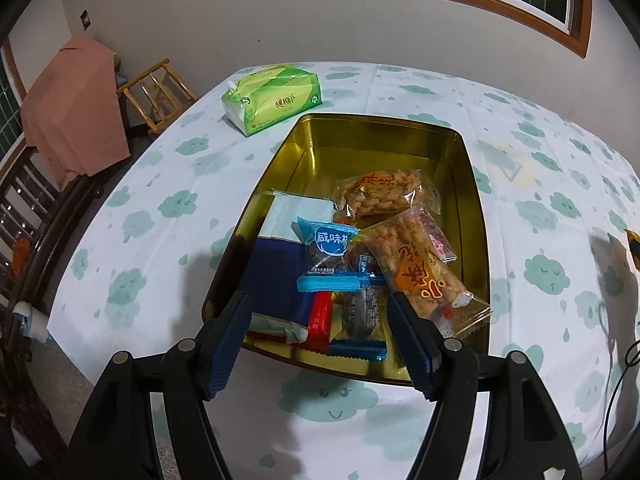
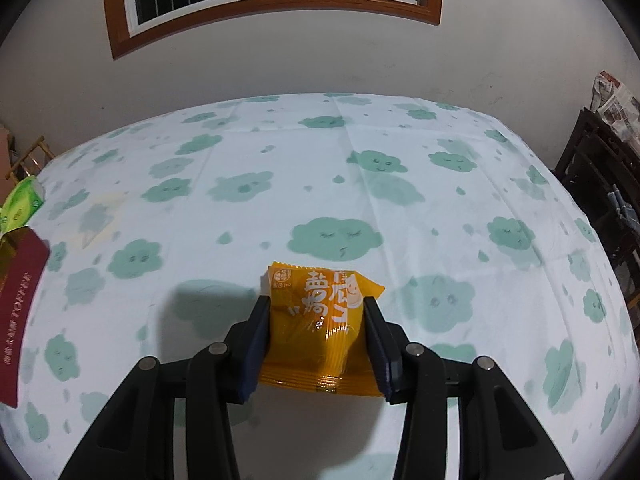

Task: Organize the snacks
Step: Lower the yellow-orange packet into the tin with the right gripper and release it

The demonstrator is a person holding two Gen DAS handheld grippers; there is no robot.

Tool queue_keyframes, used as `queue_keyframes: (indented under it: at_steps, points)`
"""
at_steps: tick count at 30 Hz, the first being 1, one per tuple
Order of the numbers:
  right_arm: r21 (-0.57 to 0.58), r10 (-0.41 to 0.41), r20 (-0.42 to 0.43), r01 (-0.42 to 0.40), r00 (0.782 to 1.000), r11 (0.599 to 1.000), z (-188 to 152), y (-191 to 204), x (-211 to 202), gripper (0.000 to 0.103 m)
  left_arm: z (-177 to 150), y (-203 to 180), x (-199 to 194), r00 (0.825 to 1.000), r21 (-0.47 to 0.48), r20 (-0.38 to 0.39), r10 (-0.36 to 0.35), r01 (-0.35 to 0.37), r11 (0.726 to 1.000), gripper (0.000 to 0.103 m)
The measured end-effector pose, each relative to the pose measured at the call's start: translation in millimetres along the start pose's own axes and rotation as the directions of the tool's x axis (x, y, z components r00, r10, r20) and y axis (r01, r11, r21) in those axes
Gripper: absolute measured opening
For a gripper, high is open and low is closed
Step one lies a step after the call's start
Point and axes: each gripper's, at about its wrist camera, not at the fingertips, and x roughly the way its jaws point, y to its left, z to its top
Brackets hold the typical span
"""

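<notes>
Right fingers (image 2: pixel 316 312) clamp a glossy orange snack packet (image 2: pixel 320 320) between them; left fingers (image 1: pixel 318 308) gape empty over the gold tin (image 1: pixel 474 184)

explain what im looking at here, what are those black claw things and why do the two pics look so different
Each picture comes from a small fisheye camera on a hand-held two-finger gripper; a person carries one in each hand. The black arms with blue pads are the gripper fingers.

The left view looks down past the open left gripper, which holds nothing, into a gold tin with snack packets in it, such as a blue-wrapped snack. A green tissue pack lies beyond, on the cloud-print tablecloth.

The right view shows the right gripper clamped on an orange snack packet above the same cloth.
</notes>
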Motion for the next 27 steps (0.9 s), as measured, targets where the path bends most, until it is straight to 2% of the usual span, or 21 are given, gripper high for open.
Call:
queue_keyframes:
  at_steps: [14,27]
  points:
    - [-0.043,0.132,0.012,-0.131,0.991,0.99,-14.8,60.4,-39.6,0.045,-2.8,5.1,-7.9,1.0,-0.03,0.017,-0.005,0.005,1.0,0.071]
    - [-0.144,0.277,-0.005,-0.275,0.961,0.951,-21.5,149.3,-68.9,0.045,-4.8,35.9,-6.2,1.0,-0.086,0.002,0.003,-0.003,0.996,0.073]
